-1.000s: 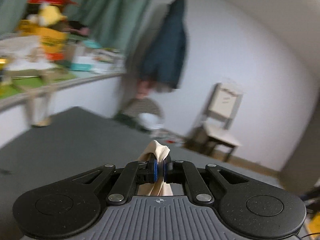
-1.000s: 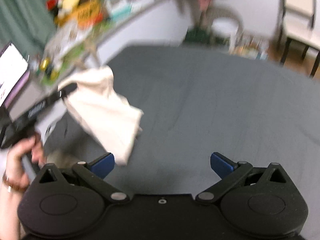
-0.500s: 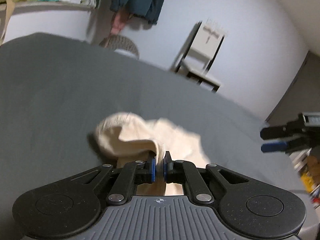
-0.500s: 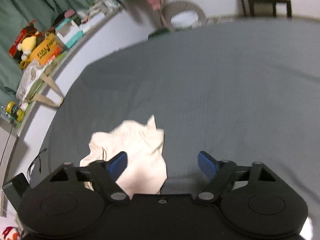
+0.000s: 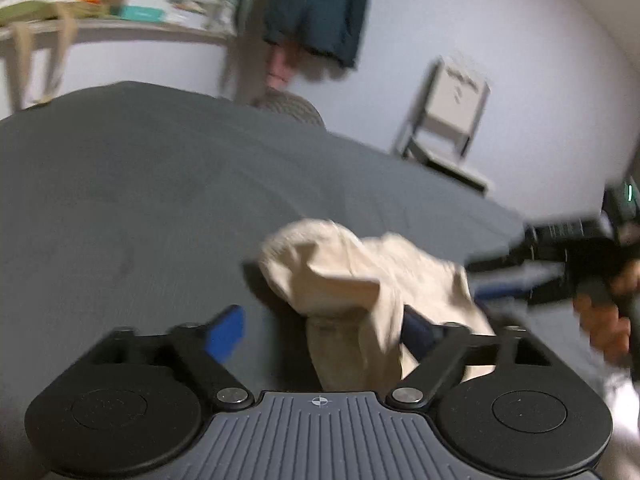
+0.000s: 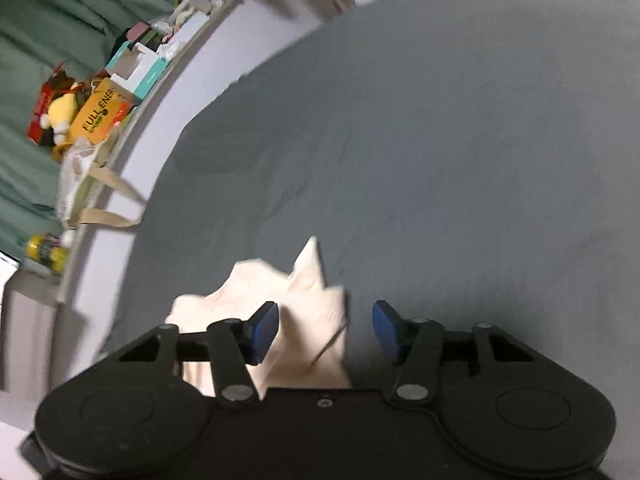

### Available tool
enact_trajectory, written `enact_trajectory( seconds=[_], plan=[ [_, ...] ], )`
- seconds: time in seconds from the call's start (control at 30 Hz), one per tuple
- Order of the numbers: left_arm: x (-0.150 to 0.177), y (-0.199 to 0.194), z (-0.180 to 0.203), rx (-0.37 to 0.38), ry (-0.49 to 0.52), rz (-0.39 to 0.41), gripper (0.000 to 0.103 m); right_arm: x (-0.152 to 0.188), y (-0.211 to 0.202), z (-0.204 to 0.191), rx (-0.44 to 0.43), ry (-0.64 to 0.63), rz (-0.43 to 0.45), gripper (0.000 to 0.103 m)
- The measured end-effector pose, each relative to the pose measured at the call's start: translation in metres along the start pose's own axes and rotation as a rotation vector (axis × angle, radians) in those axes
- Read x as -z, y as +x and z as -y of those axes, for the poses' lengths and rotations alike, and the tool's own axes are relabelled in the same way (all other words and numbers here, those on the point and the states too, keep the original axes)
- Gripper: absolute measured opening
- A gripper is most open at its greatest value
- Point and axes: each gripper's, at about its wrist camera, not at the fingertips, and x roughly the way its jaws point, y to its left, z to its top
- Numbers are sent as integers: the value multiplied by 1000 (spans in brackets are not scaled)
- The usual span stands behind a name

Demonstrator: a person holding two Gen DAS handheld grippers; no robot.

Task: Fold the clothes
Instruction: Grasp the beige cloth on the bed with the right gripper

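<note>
Grey fabric [image 5: 140,200] covers the wide work surface, and a cluttered shelf [image 6: 132,76] with boxes and a yellow soft toy [image 6: 64,108] is seen along a pale wall beside a green curtain [image 6: 60,12]. Beyond the far edge of the surface, a dark jacket [image 5: 320,4] is seen hanging on the wall, and a pale chair [image 5: 452,120] is set further to the right. A crumpled cream garment [image 5: 360,280] is found lying in a loose heap on the grey fabric, close in front of both cameras. The left gripper [image 5: 320,332] is held with its blue-padded fingers spread wide apart, and the heap is bunched between and over them; whether the pads touch the cloth cannot be told because of blur. The right gripper [image 6: 326,332] is likewise held apart, with the cloth lying just before and under its left finger [image 6: 264,330], while bare grey fabric is seen ahead of the other finger. In the left wrist view, the right gripper is seen at the right edge, gripped by a hand [image 5: 608,312].
</note>
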Motion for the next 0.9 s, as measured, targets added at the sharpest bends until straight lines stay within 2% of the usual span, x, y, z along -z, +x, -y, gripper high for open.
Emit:
enact_trajectory(
  seconds=[0.07, 0.13, 0.17, 0.27, 0.33, 0.4, 0.47, 0.57, 0.7, 0.8, 0.9],
  plan=[
    [-1, -1, -8, 13, -61, 1, 87, 3, 5, 4, -38, 24, -14, 41],
    [1, -1, -13, 17, -89, -8, 87, 4, 6, 4, -54, 11, -2, 9],
    [1, -1, -14, 12, -94, -10, 87, 4, 6, 4, -62, 2, 5, 6],
    [3, -5, -18, -5, -131, 24, 87, 4, -3, -4, -112, -45, 62, 5],
    [3, -8, -21, 12, -178, 67, 87, 8, -21, -16, -183, -134, 114, 5],
    [0, -12, -22, 22, -210, 125, 87, 19, -43, -34, -254, -271, 116, 5],
    [-4, -17, -27, 25, -242, 187, 87, 36, -61, -53, -301, -437, 72, 5],
    [-4, -15, -39, 38, -340, 210, 96, 73, -75, -74, -328, -680, -54, 5],
    [1, 4, -45, 43, -409, 132, 96, 123, -64, -88, -255, -917, -237, 5],
    [4, 13, -41, 32, -385, 112, 96, 153, -56, -85, -203, -1008, -340, 5],
    [3, 14, -33, 6, -326, 128, 96, 169, -50, -84, -135, -1102, -396, 5]
  ],
)
